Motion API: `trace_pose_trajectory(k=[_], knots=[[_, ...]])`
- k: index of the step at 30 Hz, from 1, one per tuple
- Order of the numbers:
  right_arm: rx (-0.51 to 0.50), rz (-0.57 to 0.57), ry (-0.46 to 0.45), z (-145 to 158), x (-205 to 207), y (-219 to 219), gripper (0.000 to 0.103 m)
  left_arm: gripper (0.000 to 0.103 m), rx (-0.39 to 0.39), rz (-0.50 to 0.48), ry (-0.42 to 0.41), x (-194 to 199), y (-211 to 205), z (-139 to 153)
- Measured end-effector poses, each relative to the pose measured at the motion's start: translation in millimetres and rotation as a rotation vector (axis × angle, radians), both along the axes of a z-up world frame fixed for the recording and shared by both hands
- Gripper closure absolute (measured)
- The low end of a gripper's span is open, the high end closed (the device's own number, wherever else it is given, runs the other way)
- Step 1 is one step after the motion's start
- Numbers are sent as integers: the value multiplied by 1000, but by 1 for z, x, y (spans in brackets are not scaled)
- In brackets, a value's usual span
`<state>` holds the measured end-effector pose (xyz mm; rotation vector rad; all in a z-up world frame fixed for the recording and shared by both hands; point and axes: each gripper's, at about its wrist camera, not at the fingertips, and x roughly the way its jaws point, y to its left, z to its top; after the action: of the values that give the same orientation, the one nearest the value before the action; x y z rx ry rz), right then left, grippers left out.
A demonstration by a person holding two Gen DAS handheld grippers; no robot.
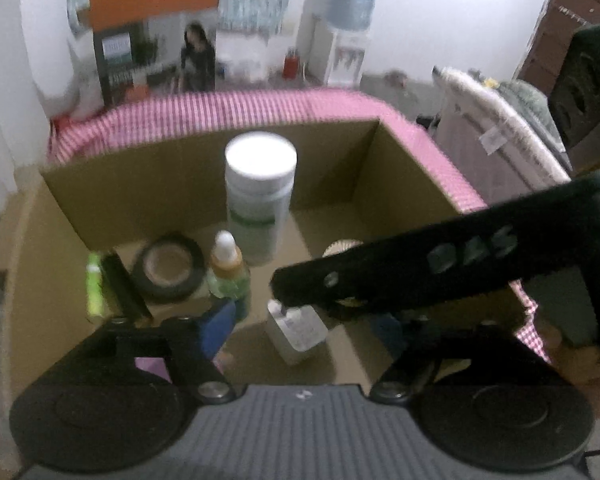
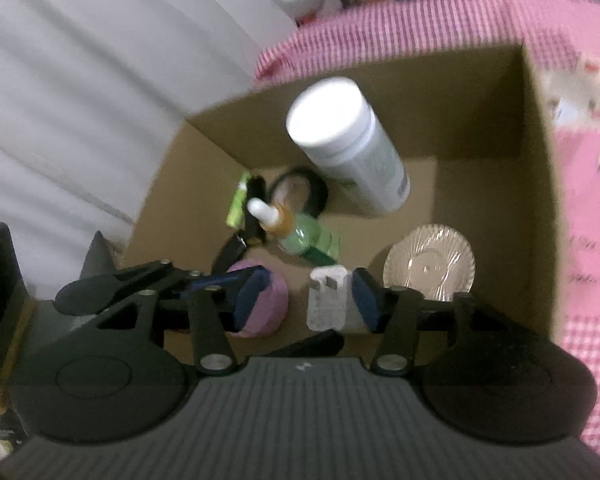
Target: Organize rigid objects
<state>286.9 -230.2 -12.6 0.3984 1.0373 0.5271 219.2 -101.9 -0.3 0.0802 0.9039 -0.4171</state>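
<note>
Here, the left wrist view shows the left gripper point(image 1: 300, 336) released over the box point(image 1: 204, 160), the bottle point(image 1: 260, 196) standing upright at the box's back.

The right wrist view shows the right gripper point(image 2: 306, 292) spread beside the adapter point(image 2: 327, 298), apparently just placed. Next: withdraw clear of the box.

Seemingly "DAS" on right claw point(image 1: 472, 248)

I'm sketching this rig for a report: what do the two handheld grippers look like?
Both share a ribbed grey body with a small white logo, two round black discs, and black linkage arms on silver rivets ending in dark blue pads. The right gripper shows both pads; the left gripper shows one. A black bar embossed "DAS" crosses the left view.
</note>
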Motion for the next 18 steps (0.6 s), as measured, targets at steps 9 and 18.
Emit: trace_pose_trajectory(k=[9,18], knots=[[39,-115,-245,57,-65,-16,8,0,-75,70,-159,-51,31,50],[10,-309,-362,86,-111,-18,1,0,-15,244,-247,-72,50,72]])
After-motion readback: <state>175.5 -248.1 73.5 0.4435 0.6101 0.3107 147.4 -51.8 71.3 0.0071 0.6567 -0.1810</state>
